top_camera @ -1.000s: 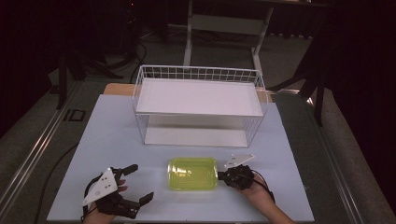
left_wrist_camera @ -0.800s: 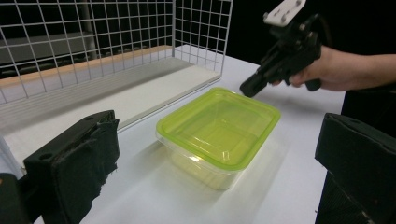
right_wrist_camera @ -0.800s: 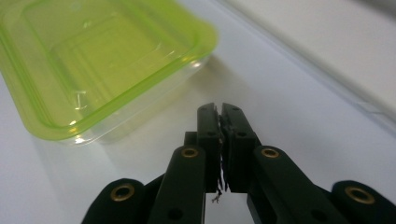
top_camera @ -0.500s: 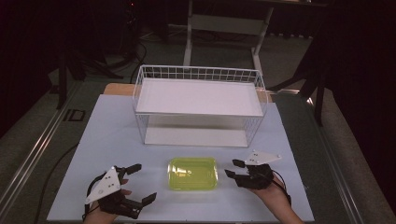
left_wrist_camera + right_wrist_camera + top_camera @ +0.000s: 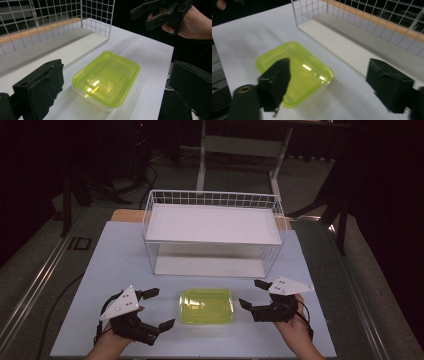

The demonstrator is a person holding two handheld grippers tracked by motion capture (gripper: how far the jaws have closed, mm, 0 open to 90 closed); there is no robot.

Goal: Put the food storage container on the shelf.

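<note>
A shallow rectangular container of clear plastic with a translucent yellow-green lid (image 5: 206, 306) lies flat on the white tabletop (image 5: 115, 260), near its front edge and just in front of a white wire-grid basket with a flat white shelf (image 5: 212, 222). The container stands between the two hand-held grippers and touches neither.

The left gripper (image 5: 155, 309) sits to the container's left with its black jaws spread wide and nothing between them; in the left gripper view the container (image 5: 107, 78) lies beyond the padded jaws.

The right gripper (image 5: 253, 294) hovers just beside the container's right end. Its jaws have just been opening and now stand wide apart, with nothing clamped. In the right gripper view the container (image 5: 304, 70) lies below and beyond the jaws, clear of both pads.
</note>
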